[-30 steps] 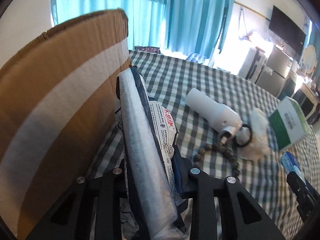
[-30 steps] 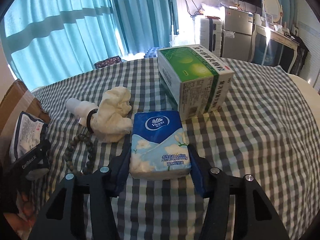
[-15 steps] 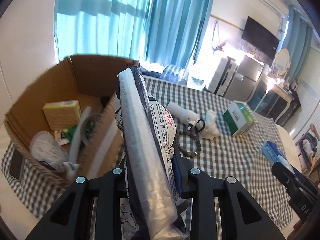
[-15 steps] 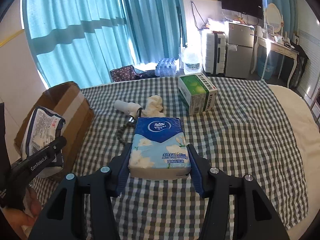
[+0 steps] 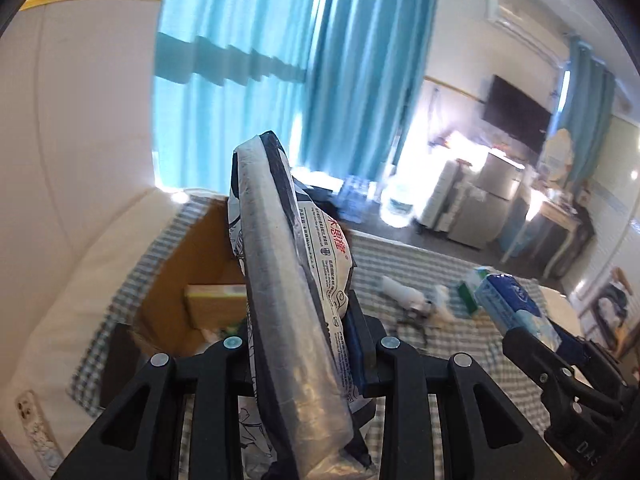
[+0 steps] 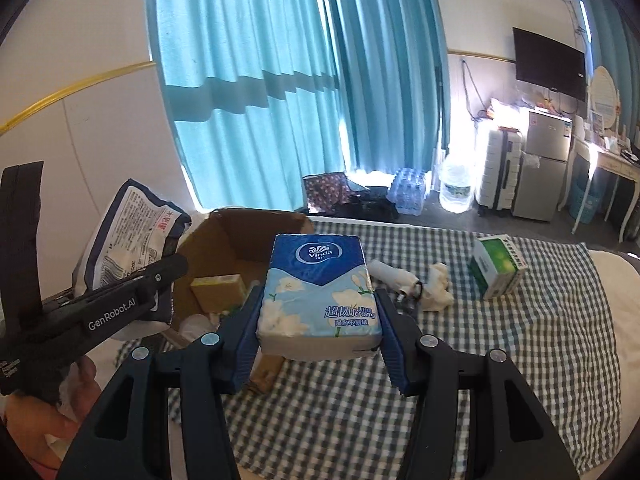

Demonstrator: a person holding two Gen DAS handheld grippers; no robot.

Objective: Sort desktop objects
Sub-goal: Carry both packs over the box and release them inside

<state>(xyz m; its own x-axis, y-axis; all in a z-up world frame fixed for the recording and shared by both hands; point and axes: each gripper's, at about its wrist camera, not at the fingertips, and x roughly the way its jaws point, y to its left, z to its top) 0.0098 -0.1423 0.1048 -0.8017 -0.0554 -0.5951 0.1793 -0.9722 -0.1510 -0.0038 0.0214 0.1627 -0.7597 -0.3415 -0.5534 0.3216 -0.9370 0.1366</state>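
Note:
My left gripper is shut on a white plastic packet with dark edges and printed text, held edge-on and upright. It hangs above and in front of an open cardboard box. My right gripper is shut on a blue Vinda tissue pack, high over the checked tablecloth. In the right wrist view the left gripper and its packet are at the left, beside the cardboard box. In the left wrist view the tissue pack shows at the right.
The box holds a yellowish carton and other small items. On the cloth lie a white bottle, a crumpled white cloth and a green-and-white carton. Teal curtains, a suitcase and a small fridge stand beyond the table.
Both grippers have risen well above the table and drawn back, each keeping its load. The box, first seen from its side, now shows its open top and contents below.

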